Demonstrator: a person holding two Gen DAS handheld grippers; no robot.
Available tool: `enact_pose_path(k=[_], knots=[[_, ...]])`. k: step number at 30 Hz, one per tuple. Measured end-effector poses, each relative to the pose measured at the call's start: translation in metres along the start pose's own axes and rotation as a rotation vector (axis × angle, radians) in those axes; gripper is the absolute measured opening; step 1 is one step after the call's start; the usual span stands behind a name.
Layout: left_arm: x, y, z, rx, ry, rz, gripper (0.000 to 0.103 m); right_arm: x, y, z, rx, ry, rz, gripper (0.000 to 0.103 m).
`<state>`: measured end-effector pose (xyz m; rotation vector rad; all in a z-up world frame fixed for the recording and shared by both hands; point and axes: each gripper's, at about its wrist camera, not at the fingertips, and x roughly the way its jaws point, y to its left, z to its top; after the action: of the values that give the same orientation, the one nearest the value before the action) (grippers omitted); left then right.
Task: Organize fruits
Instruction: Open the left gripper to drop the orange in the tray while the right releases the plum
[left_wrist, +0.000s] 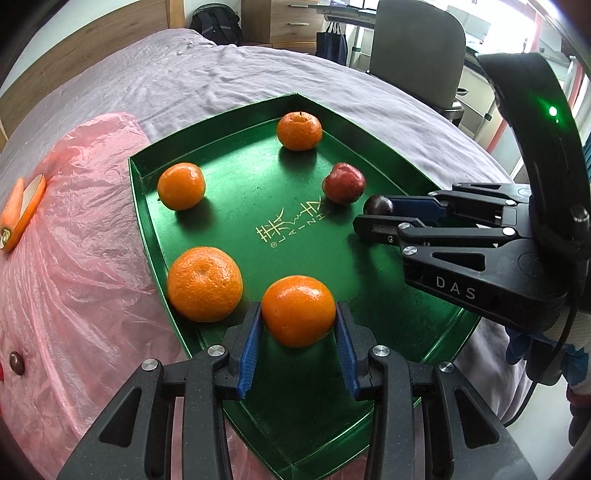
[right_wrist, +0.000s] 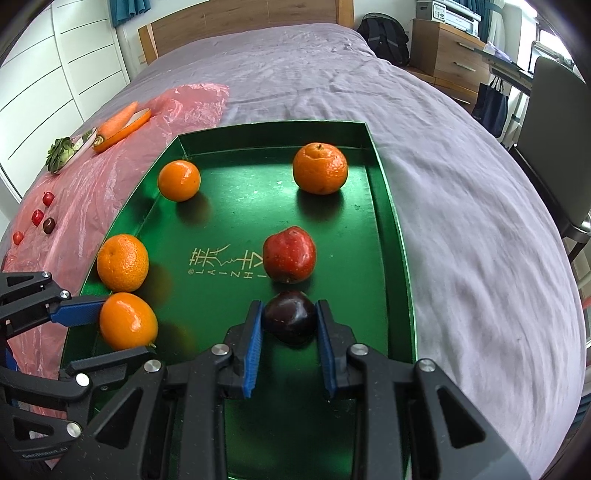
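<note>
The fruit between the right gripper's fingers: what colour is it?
Dark purple, almost black: the plum-like fruit. Right wrist view shows it best.

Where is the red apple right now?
The red apple sits in the green tray, right of its gold lettering, just beyond the dark plum gripped by the right gripper.

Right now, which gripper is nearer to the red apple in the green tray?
Right. The right gripper is shut on a dark plum directly beside the red apple. The left gripper is shut on an orange at the tray's opposite side.
</note>
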<state>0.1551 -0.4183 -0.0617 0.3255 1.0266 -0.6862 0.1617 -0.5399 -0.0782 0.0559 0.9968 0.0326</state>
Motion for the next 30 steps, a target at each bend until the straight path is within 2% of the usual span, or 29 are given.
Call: enact_pose_path(k=[12, 16, 25, 26, 29, 30], knots=[[0.004, -0.002, -0.001, 0.003, 0.020, 0.013, 0.034, -0.001, 0.002, 0.000, -0.004, 0.010, -0.004, 0.032], [0.000, 0.000, 0.000, -0.001, 0.010, 0.028, 0.044, -0.002, 0.003, -0.001, -0.006, 0.017, -0.007, 0.032], [-0.021, 0.001, 0.000, -0.003, -0.018, 0.041, 0.049, -0.018, 0.005, -0.001, -0.006, 0.003, -0.017, 0.033], [-0.025, 0.000, 0.000, -0.002, -0.023, 0.041, 0.049, -0.021, 0.006, -0.001, -0.008, 0.001, -0.019, 0.035], [-0.035, 0.000, 0.000, -0.003, -0.037, 0.040, 0.049, -0.030, 0.007, -0.001, -0.008, -0.009, -0.027, 0.058], [-0.040, 0.000, -0.001, -0.003, -0.045, 0.040, 0.049, -0.035, 0.008, -0.001, -0.007, -0.014, -0.030, 0.059]])
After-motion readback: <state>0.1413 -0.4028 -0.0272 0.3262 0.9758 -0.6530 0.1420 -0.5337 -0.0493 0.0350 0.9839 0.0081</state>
